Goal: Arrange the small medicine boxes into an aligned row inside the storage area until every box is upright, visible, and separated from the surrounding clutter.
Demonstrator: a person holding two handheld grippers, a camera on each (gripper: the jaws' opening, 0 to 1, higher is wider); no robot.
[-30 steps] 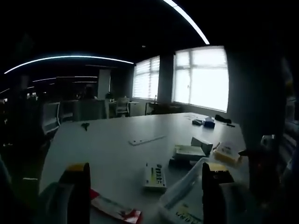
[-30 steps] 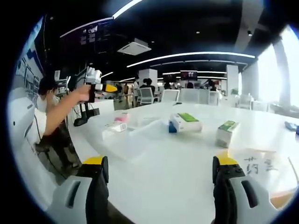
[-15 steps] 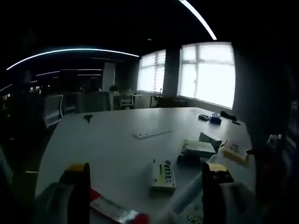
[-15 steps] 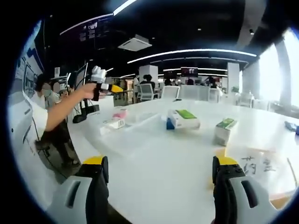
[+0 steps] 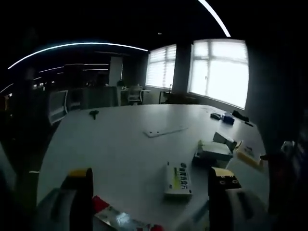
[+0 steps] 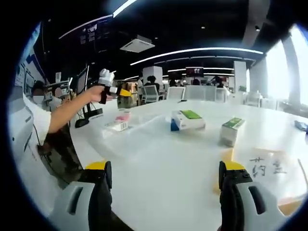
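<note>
In the left gripper view, my left gripper (image 5: 150, 195) is open and holds nothing above a white table (image 5: 120, 149). Ahead of it lie a white box with green print (image 5: 177, 179), a flat pale box (image 5: 213, 150), a yellow box (image 5: 248, 155) and a red-and-white box (image 5: 122, 219) near the jaws. My right gripper (image 6: 163, 192) is also open and empty. Beyond it are a blue, white and green box (image 6: 187, 120), an upright green-topped box (image 6: 231, 130), a pink box (image 6: 123, 116) and a white box (image 6: 117, 126). A person's hand holds the left gripper (image 6: 111, 88) raised at the far left.
A paper sheet with handwritten characters (image 6: 264, 168) lies by the right jaw. A thin pale strip (image 5: 164, 131) and a small dark object (image 5: 94, 113) rest farther out on the table. A person (image 6: 45, 120) stands at the table's left edge. Office chairs and windows are behind.
The left gripper's camera has swung, so the boxes sit lower and further right, and the clear container by its right jaw has left the picture. In the right view the raised left gripper drifted slightly right.
</note>
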